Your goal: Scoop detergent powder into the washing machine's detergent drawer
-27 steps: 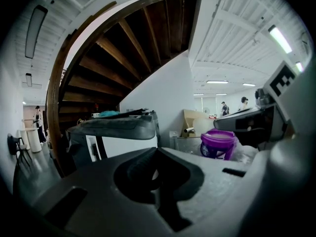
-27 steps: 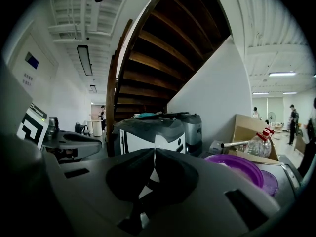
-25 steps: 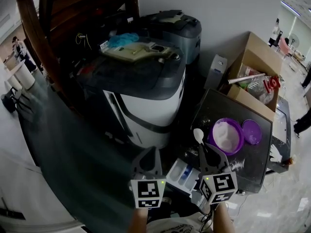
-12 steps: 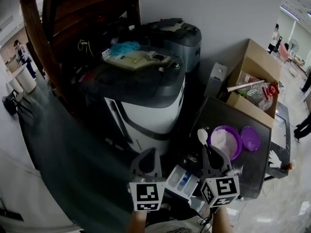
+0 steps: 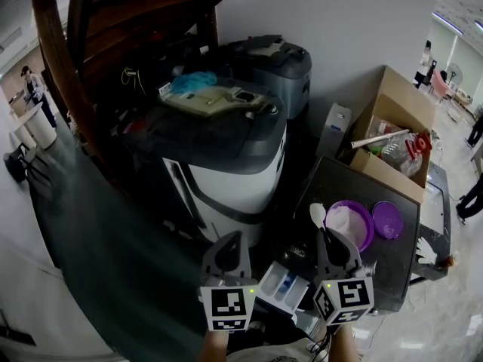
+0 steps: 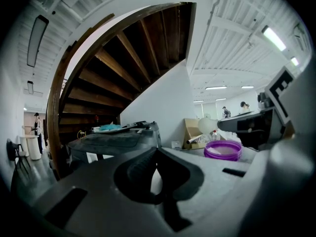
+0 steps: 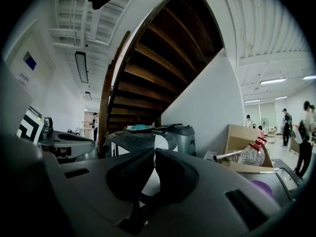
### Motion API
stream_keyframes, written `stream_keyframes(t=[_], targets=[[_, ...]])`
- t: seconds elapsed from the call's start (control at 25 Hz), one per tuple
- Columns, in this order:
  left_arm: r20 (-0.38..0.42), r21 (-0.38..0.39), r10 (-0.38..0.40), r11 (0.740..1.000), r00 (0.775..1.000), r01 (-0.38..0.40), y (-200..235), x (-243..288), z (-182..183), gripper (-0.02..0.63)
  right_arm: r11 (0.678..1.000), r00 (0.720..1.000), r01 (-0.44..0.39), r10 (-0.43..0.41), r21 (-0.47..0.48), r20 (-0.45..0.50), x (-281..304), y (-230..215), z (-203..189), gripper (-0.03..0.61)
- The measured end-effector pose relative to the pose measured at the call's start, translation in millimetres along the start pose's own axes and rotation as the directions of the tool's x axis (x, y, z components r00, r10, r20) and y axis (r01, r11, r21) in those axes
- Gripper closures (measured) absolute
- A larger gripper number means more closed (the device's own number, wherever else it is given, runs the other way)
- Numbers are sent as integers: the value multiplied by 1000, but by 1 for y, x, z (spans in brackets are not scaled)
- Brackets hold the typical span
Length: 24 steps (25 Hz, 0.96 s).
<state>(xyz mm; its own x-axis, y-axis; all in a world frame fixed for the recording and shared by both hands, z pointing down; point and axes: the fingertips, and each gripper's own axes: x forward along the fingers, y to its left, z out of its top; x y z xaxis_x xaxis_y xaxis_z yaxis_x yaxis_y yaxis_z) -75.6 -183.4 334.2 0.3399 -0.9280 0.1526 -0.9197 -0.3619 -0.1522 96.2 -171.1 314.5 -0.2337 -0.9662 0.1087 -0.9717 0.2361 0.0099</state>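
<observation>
Spoon up beside the tub; drawer back-left of right jaws.
Right gripper point(image 5: 326, 237) jaws clamped on white spoon point(image 5: 317, 215), handle along the jaws, bowl just left of the purple detergent tub point(image 5: 349, 225). Open detergent drawer point(image 5: 285, 283) sits between both grippers, nearer me. Left gripper point(image 5: 231, 240) jaws together, empty. I can't tell whether the spoon is loaded.

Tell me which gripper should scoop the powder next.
Right. The right gripper holds the spoon, its bowl beside the open purple tub of powder. The left gripper is shut on nothing, across the drawer from the tub.
</observation>
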Motion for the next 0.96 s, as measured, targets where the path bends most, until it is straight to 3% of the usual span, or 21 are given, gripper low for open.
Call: stream_keyframes(t=[0.96], targets=[[5,-8,6,1000,1000,-6,-4,-10,0,612,1000,1000,23,-23,4,6,-13,-3,0,557]])
